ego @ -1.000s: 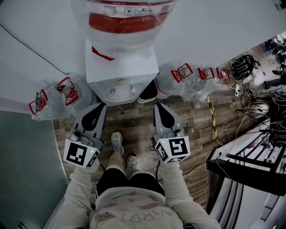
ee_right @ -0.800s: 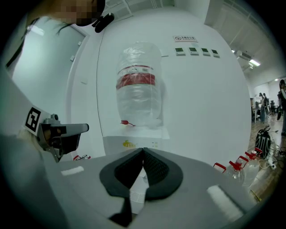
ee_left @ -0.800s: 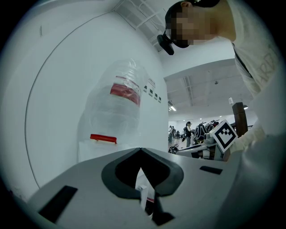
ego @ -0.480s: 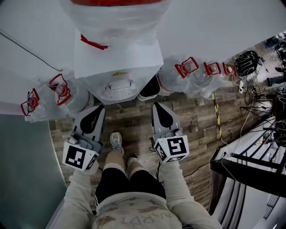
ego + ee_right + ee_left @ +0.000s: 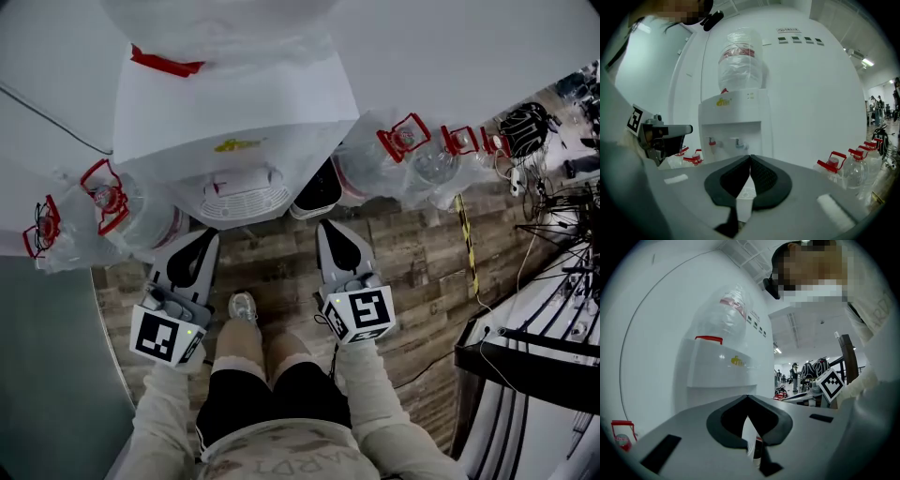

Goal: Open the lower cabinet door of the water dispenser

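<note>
The white water dispenser (image 5: 234, 103) stands against the wall, with a plastic-wrapped bottle (image 5: 739, 61) on top and taps over a drip tray (image 5: 242, 202). Its lower cabinet door is hidden under the dispenser's top in the head view and behind the gripper bodies in both gripper views. My left gripper (image 5: 208, 236) is shut and empty, just in front of the dispenser's left side. Shut and empty too, my right gripper (image 5: 328, 225) sits in front of its right side. Both point at the dispenser (image 5: 717, 366) without touching it.
Water bottles with red handles lie on the wooden floor left (image 5: 108, 202) and right (image 5: 403, 141) of the dispenser. A black container (image 5: 319, 187) stands by its right side. Cables and racks (image 5: 534, 122) crowd the far right. The person's foot (image 5: 242, 305) is between the grippers.
Both grippers have sunk together in front of the dispenser while staying shut. The person has bent their knees, and the dispenser's top now looms larger in the head view.
</note>
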Available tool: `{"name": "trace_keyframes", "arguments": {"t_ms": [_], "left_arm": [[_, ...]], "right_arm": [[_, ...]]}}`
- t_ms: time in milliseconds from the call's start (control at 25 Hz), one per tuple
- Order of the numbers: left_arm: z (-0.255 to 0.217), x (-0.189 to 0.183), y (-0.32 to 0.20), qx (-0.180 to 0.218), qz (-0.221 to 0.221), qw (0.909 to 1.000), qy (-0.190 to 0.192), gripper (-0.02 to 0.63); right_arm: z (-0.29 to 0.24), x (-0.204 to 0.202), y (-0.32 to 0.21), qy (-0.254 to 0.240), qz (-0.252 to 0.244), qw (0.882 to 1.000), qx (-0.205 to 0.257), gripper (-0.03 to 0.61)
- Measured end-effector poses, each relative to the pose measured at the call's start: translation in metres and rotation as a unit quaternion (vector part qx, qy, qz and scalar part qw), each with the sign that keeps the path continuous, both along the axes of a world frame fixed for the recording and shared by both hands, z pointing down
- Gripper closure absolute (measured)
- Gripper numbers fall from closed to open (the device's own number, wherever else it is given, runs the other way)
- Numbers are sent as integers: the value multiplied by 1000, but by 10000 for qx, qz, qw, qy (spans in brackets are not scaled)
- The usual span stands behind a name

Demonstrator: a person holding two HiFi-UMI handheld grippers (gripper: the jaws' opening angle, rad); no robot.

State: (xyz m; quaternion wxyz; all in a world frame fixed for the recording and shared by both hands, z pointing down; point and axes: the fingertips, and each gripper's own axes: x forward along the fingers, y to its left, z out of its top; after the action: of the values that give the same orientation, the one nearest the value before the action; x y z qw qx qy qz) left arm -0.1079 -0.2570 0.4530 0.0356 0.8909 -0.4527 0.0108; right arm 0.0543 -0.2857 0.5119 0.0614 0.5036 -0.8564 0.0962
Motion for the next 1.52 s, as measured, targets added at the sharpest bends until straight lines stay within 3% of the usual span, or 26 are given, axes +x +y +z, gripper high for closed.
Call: {"name": "trace_keyframes", "arguments": {"t_ms": [440,920,1120,1520], "left_arm": [[133,-7,-10,165,-42,9997,-180,611],[239,-11,-3,572,-12,9978,-330,611],[256,-8,3,713,59,9966,-413,611],[261,-10,1,700,-22,9967,-412,611]], "right_arm": [[144,0,-14,68,-4,9999,126,568],[266,-2,-24,-58,-259,9990,347,565],[301,-3,-35,-213,-456,9985,237,510],[341,-13,-87,-178,-802,9961,-321,312]]}}
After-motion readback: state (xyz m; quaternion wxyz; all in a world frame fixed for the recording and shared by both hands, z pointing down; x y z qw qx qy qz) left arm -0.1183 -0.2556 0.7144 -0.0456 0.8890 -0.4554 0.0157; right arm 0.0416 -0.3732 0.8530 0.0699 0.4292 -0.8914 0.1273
